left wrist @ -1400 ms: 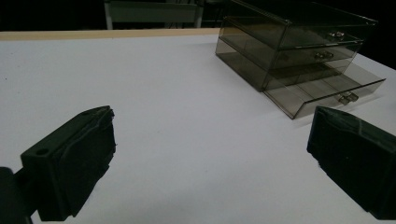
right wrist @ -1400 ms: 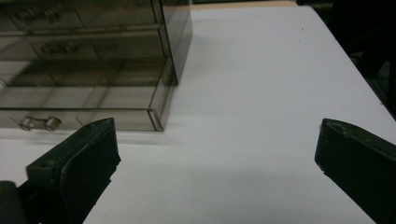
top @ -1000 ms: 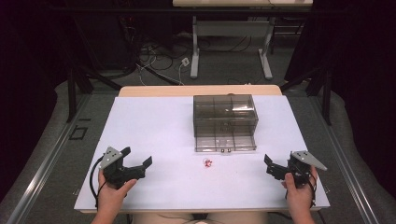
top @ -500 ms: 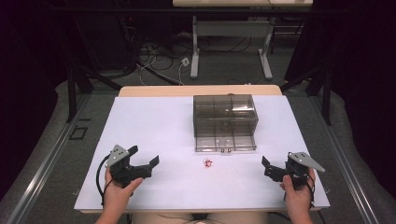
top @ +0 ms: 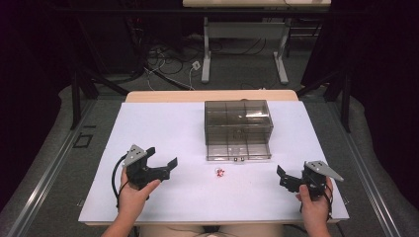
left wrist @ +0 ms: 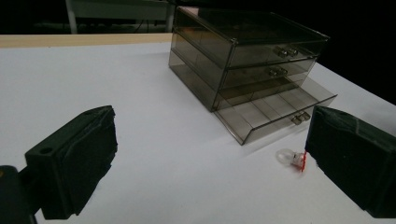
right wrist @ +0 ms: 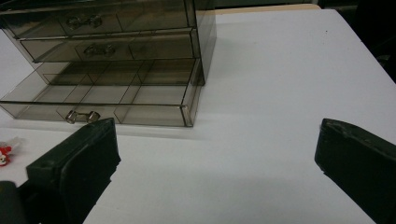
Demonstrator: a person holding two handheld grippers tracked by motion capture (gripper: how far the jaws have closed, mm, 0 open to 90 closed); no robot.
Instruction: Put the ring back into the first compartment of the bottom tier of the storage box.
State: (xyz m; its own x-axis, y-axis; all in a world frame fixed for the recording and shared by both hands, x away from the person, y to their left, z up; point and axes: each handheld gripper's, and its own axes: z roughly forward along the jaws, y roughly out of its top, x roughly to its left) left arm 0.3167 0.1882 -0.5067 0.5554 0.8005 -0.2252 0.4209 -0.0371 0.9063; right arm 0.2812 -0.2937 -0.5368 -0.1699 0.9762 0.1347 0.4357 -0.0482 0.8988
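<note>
A smoky clear drawer cabinet [top: 238,126] stands mid-table with its bottom drawer [top: 239,152] pulled out. This drawer [left wrist: 275,114] is divided into compartments and looks empty [right wrist: 98,100]. A small glass bulb with a red base [top: 219,172] lies on the white table just in front of the drawer, and it lies [left wrist: 290,158] beside my left gripper's right jaw. My left gripper [top: 165,167] is open, left of the bulb and pointing toward it. My right gripper [top: 282,178] is open near the front right, pointing left toward the drawer.
The white table top [top: 163,123] has a wooden strip along its far edge [top: 212,95]. Beyond it are a dark floor with cables [top: 163,54] and another table's legs [top: 206,49]. Open table surface lies left of and behind the cabinet.
My left gripper has moved right and forward toward the bulb. The right gripper has shifted slightly left. The bulb and cabinet have not moved.
</note>
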